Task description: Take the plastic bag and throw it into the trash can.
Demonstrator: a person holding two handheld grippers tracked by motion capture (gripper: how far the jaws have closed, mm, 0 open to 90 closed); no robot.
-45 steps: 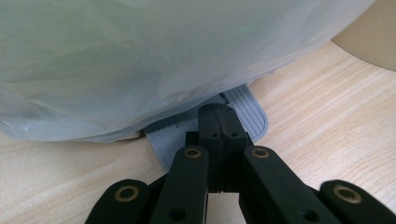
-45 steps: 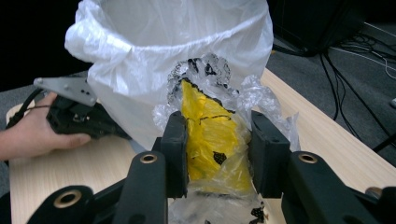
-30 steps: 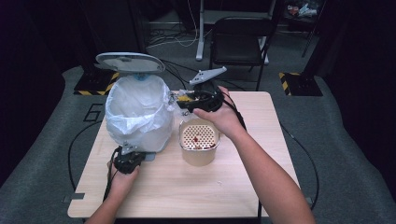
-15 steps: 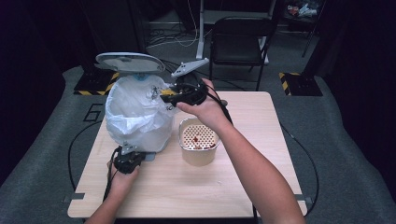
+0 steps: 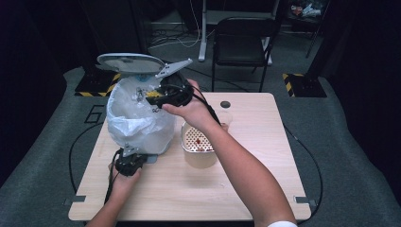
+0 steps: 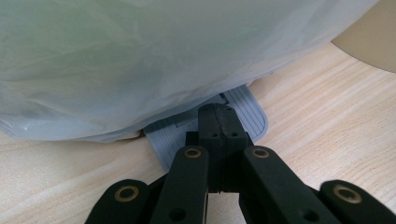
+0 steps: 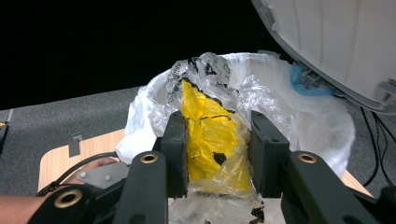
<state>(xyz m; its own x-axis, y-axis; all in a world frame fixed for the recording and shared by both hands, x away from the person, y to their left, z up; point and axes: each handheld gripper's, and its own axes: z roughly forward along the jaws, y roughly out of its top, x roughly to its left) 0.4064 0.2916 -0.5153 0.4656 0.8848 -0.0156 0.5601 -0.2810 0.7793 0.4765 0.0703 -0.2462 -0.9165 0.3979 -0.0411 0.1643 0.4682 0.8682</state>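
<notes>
The right gripper, pinching the yellow wrapper, should release only above the bin, while the left gripper, pressed together, holds the pedal down

Lined pedal bin at desk left, lid raised behind. Perforated container just right of bin. Chair beyond desk.

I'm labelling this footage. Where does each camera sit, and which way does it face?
High view: above the person's side, looking forward and down at the table; both forearms show.
Left gripper view: low on the left claw, facing the bin's pedal.
Right gripper view: on the right claw, facing the yellow wrapper.
All three share the white bin bag.
</notes>
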